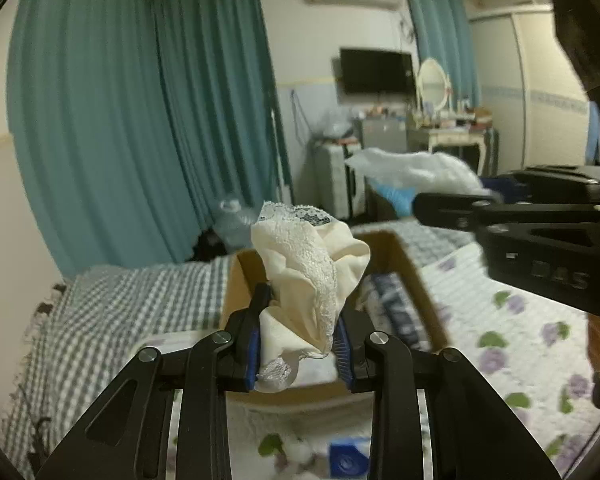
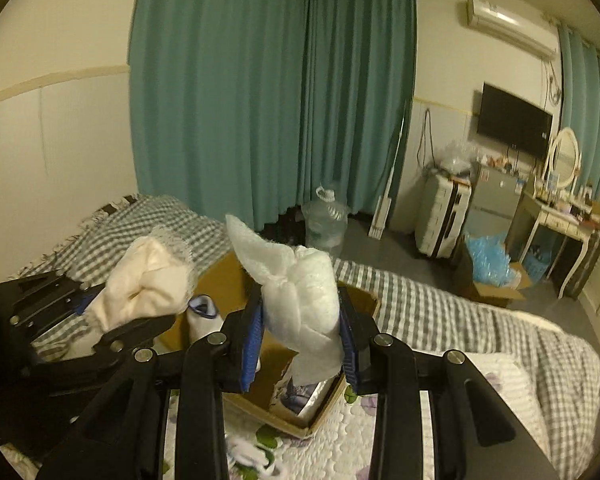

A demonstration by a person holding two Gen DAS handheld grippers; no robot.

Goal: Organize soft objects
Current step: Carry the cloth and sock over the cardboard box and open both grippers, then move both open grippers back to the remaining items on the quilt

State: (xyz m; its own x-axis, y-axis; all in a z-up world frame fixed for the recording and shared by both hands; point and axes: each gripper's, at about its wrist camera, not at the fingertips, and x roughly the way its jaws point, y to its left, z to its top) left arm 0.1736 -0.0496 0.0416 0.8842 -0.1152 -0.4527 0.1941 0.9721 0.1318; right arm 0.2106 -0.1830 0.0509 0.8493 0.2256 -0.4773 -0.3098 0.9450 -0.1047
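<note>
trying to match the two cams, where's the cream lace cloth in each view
Left wrist: cream cloth sits centre frame, clamped in the left gripper, in front of the cardboard box.
Right wrist: same cloth is at left of centre, in the left gripper coming in from the left edge, beside the box.
Shared landmark: the TV on the far wall.
</note>
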